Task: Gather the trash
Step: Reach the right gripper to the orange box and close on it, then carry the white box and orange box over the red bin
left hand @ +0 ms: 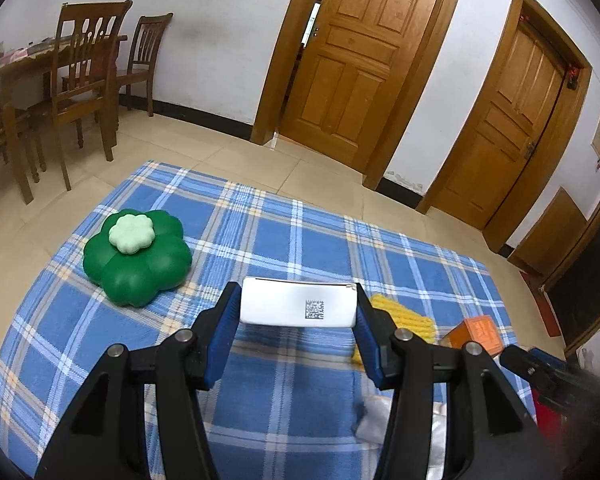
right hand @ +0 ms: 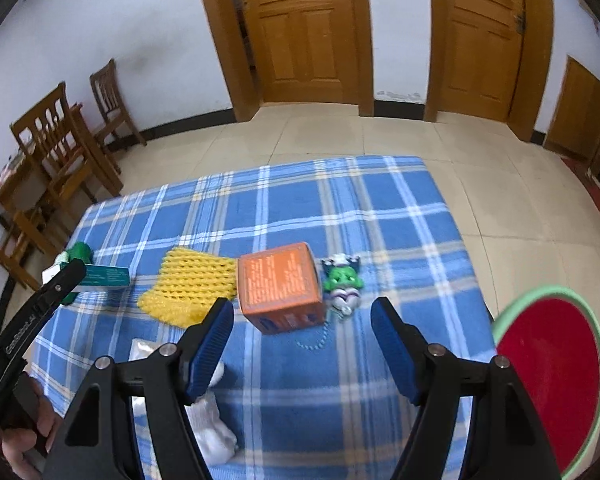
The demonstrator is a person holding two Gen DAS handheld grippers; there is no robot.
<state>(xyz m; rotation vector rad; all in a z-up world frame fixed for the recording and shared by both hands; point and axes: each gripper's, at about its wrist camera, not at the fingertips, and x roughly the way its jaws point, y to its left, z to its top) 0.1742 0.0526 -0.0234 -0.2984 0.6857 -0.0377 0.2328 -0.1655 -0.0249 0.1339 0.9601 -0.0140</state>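
The left tool (left hand: 298, 320) clamps a white box (left hand: 298, 306) above the plaid worktop (left hand: 284, 240). The right tool (right hand: 302, 316), released, should straddle the orange box (right hand: 280, 284) squarely before clenching.

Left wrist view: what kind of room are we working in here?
Most likely a home's living or dining room: a wooden dining table with chairs, panelled wooden doors and a tiled floor around the blue plaid cloth.
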